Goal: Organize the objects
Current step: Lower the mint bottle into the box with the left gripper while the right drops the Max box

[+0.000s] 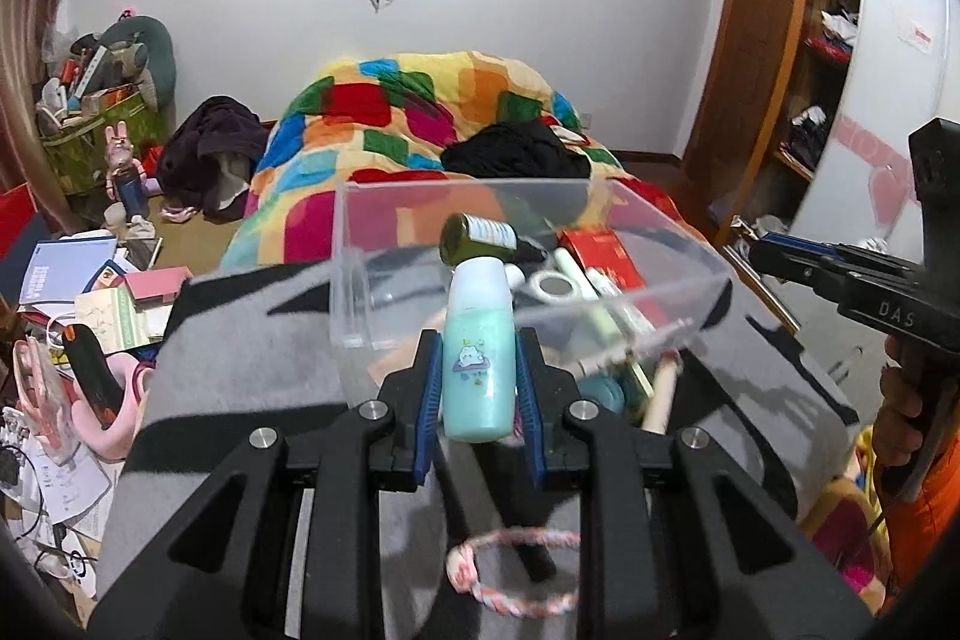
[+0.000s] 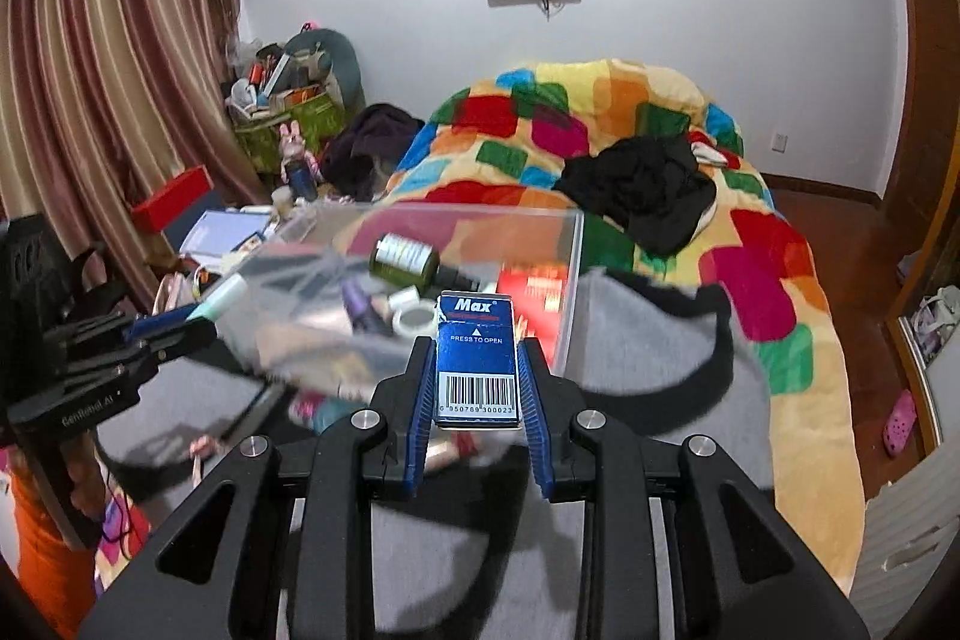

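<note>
Turquoise plastic lotion bottle [image 1: 478, 376] clamped in left tool [image 1: 478, 388]; blue cardboard Max box [image 2: 477, 361] clamped in right tool [image 2: 478, 388]. Both near clear plastic bin [image 1: 636, 298], likely bound inside.

Teal bottle [image 1: 478, 370] upright, blue Max box [image 2: 477, 361], both apparently lifted

The bin [image 1: 600, 196] at frame centre is clear, glossy plastic. The teal bottle [image 1: 478, 370] looks like smooth plastic with a soft sheen, and the blue box [image 2: 477, 358] is printed card, kinda shiny. Grey blanket [image 1: 240, 370] underneath is matt fuzzy cloth. Curtain [image 2: 108, 70], upper left, is satiny fabric.
</note>
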{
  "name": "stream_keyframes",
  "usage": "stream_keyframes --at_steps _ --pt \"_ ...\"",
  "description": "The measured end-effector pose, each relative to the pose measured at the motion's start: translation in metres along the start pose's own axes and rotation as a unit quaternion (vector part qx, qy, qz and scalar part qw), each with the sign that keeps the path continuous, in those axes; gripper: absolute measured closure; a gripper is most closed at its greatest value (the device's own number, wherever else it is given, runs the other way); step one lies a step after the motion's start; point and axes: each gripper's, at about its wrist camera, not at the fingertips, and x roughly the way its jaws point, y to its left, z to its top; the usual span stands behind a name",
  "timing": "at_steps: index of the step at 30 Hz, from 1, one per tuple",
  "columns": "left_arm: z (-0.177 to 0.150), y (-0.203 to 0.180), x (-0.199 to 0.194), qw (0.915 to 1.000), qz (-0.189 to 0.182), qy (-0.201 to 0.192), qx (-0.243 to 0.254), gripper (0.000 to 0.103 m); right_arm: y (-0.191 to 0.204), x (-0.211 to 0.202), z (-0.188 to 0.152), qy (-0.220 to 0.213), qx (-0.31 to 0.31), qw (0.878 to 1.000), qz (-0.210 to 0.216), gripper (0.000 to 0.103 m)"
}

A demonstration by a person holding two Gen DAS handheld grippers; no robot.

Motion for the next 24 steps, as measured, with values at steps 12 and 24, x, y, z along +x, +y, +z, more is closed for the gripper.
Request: stream_keyframes --at_steps 12,24 --pt "0.033 0.022 0.038 0.9993 0.019 0.020 -0.025 0.080 0.003 0.065 0.032 0.041 -0.007 0.999 -0.017 0.078" --pt "0.037 0.021 0.074 0.9972 0.022 0.071 -0.003 0.080 -0.006 0.107 0.023 0.116 0.002 0.993 -0.012 0.078"
